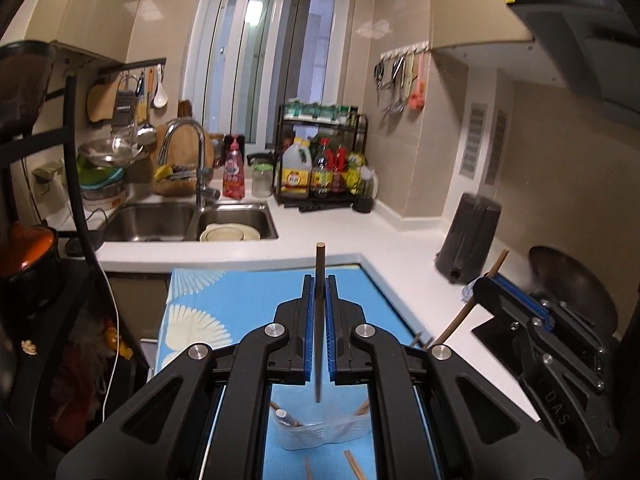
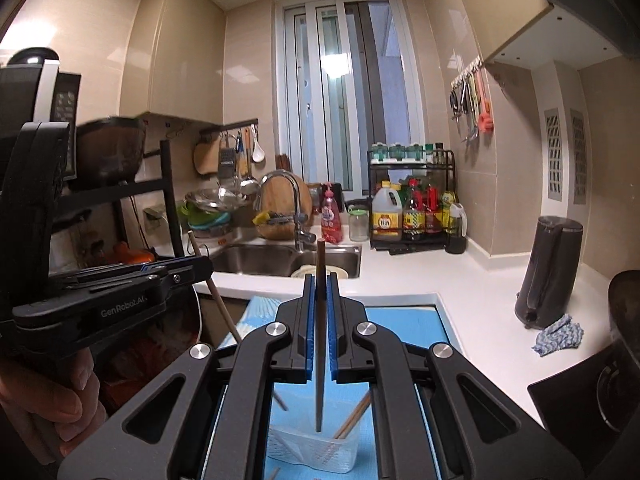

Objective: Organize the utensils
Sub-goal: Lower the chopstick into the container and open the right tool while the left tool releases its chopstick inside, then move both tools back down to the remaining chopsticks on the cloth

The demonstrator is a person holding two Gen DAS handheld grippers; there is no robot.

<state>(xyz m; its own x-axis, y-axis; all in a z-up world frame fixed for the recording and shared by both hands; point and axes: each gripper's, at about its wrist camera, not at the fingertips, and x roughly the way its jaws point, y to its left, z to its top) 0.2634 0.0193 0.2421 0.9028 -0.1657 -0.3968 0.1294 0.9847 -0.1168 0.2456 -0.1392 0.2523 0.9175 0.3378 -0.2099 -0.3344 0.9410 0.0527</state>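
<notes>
Left wrist view: left tool (image 1: 319, 280) is closed tight on a dark chopstick (image 1: 320, 264), which stands upright between the blue pads and sticks out above and below them.
Right wrist view: right tool (image 2: 320, 280) is likewise clamped on a second dark chopstick (image 2: 320, 264), upright, its thin tip hanging just above the clear container (image 2: 316, 450).
Clear container: sits on the blue mat (image 2: 404, 324), directly under both tools; several chopsticks already lean inside it, ends up.
Loose chopsticks: a few lie on the mat beside the container, nearer the camera (image 1: 352, 465).
Blue mat: covers the near part of the white table (image 1: 400, 236), behind the container.
Other tool seen from each side: the right one appears right of the container in the left view (image 1: 486, 280), its chopstick slanted; the left one appears left of the container in the right view (image 2: 202, 268), with a person's hand (image 2: 56, 396) on its grip.
Sink (image 1: 192, 220): far beyond the container, plates in its right basin.
Dark jug (image 2: 550, 272): on the table, well right of the container, a blue rag (image 2: 558, 334) beside it.
</notes>
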